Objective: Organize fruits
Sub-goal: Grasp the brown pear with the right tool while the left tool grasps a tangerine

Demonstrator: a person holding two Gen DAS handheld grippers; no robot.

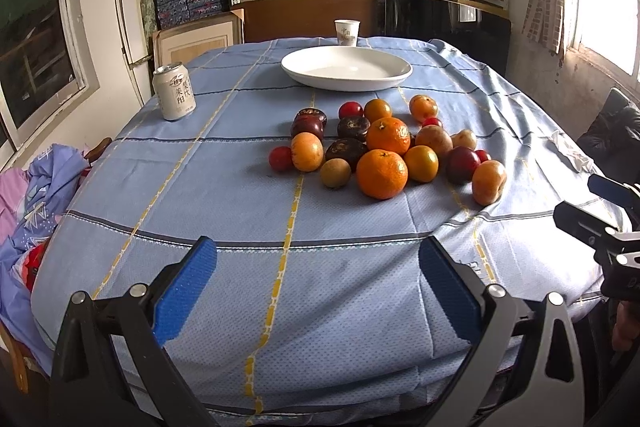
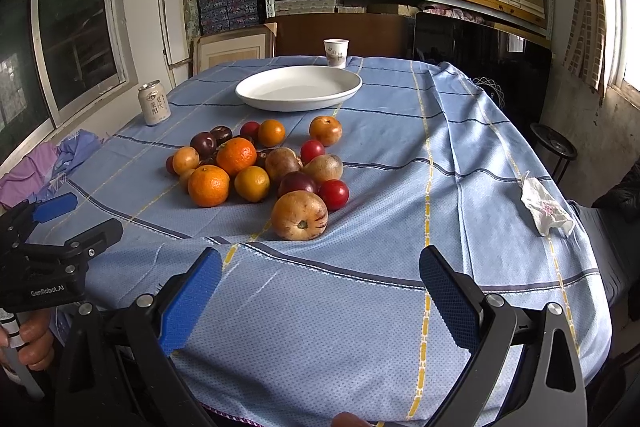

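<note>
A pile of fruit (image 1: 382, 147) lies mid-table: oranges, small red fruits, dark purple fruits and brownish ones; it also shows in the right wrist view (image 2: 256, 167). A big orange (image 1: 382, 174) is nearest in the left view; a large yellow-brown fruit (image 2: 300, 215) is nearest in the right view. An empty white plate (image 1: 346, 68) (image 2: 299, 87) stands beyond the pile. My left gripper (image 1: 318, 291) is open and empty above the near table edge. My right gripper (image 2: 320, 301) is open and empty, to the right of the left one.
A white drink can (image 1: 174, 91) (image 2: 154, 103) stands at the left. A paper cup (image 1: 347, 32) (image 2: 336, 53) is behind the plate. A crumpled tissue (image 2: 545, 207) lies at the right edge. Bedding (image 1: 36, 195) hangs left of the blue tablecloth (image 1: 240, 187).
</note>
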